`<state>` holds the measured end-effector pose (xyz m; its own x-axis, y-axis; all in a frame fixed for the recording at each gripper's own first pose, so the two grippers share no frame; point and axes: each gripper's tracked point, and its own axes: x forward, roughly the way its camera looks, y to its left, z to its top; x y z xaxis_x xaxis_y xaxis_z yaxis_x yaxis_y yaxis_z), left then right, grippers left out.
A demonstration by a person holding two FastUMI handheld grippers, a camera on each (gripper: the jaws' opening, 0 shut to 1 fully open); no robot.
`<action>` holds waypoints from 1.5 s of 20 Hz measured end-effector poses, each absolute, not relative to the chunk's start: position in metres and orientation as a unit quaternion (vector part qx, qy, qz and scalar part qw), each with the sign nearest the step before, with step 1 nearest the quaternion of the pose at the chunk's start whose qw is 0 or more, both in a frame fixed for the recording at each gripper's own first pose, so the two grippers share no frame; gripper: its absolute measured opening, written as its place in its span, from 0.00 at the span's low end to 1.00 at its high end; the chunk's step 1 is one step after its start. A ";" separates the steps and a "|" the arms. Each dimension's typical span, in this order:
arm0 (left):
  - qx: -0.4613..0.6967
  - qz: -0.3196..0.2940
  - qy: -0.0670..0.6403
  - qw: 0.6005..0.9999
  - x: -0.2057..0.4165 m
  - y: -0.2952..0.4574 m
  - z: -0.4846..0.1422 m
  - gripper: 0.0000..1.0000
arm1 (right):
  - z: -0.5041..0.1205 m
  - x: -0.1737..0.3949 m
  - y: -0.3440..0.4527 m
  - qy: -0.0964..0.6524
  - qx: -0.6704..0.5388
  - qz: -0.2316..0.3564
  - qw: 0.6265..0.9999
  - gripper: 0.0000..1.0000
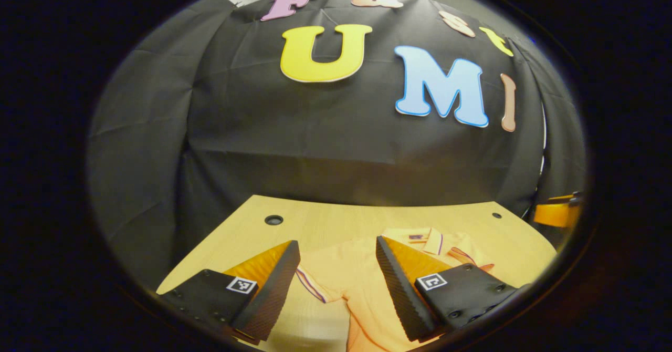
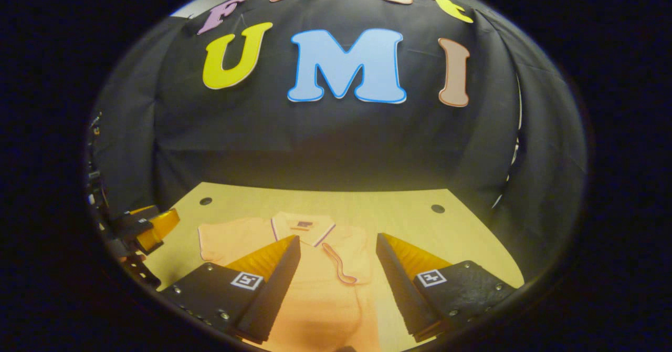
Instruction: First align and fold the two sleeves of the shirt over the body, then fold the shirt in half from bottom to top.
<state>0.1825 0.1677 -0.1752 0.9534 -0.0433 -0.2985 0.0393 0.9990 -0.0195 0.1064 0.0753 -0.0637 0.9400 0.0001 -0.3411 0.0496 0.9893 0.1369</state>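
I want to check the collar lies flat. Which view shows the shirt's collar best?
The right gripper view: the collar sits whole between the open fingers. In the left gripper view the collar is partly hidden behind a finger.

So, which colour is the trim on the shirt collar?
Dark purple, on the pale orange shirt; the collar shows best in the right gripper view.
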 end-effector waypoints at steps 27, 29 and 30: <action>-0.002 0.070 0.293 0.954 0.281 0.233 -0.353 0.94 | -0.050 0.020 0.068 0.179 0.087 -0.038 0.979 0.98; 0.022 0.074 0.301 0.951 0.282 0.238 -0.356 0.85 | -0.055 0.019 0.068 0.185 0.089 -0.037 0.978 0.97; 0.022 0.067 0.300 0.951 0.284 0.235 -0.353 0.77 | -0.057 0.018 0.069 0.187 0.092 -0.035 0.977 0.98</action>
